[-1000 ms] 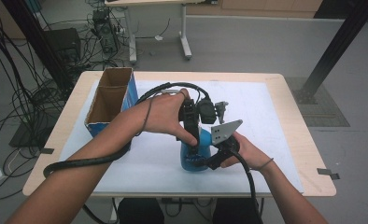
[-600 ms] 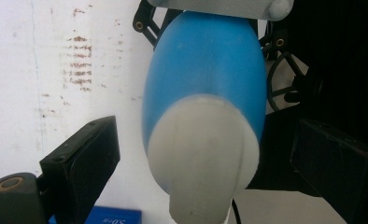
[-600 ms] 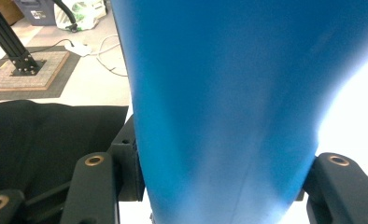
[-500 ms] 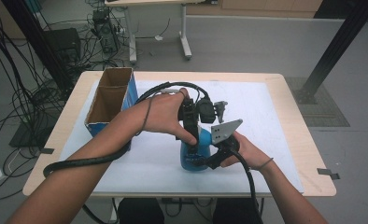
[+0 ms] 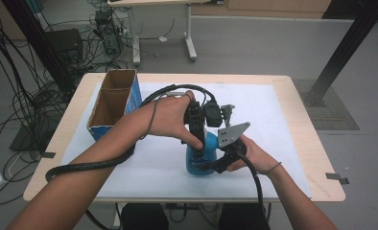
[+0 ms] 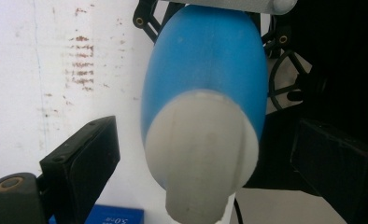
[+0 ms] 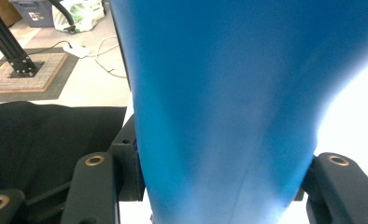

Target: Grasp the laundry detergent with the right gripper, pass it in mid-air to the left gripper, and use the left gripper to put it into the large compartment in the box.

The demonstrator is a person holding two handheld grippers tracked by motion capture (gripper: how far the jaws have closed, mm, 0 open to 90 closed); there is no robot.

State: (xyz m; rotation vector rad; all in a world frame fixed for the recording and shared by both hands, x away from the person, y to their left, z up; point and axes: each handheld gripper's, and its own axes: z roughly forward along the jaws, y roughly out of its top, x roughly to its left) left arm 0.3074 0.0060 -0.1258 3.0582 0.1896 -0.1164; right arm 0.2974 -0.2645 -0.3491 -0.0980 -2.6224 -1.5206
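At table centre, right gripper (image 5: pixel 211 160) clamps the blue bottle (image 5: pixel 201 155); left gripper (image 6: pixel 196 154), jaws apart, straddles its white cap (image 6: pixel 203 154), likely to twist next.

- The high view looks forward and down from above the person's side, taking in the whole desk (image 5: pixel 292 96) and the floor beyond.
- The left gripper view looks steeply down, very near the blue bottle (image 6: pixel 205 70) and its white cap (image 6: pixel 201 149).
- The right gripper view looks level, pressed against the same bottle (image 7: pixel 229 107), which the high view also shows (image 5: pixel 201 155).
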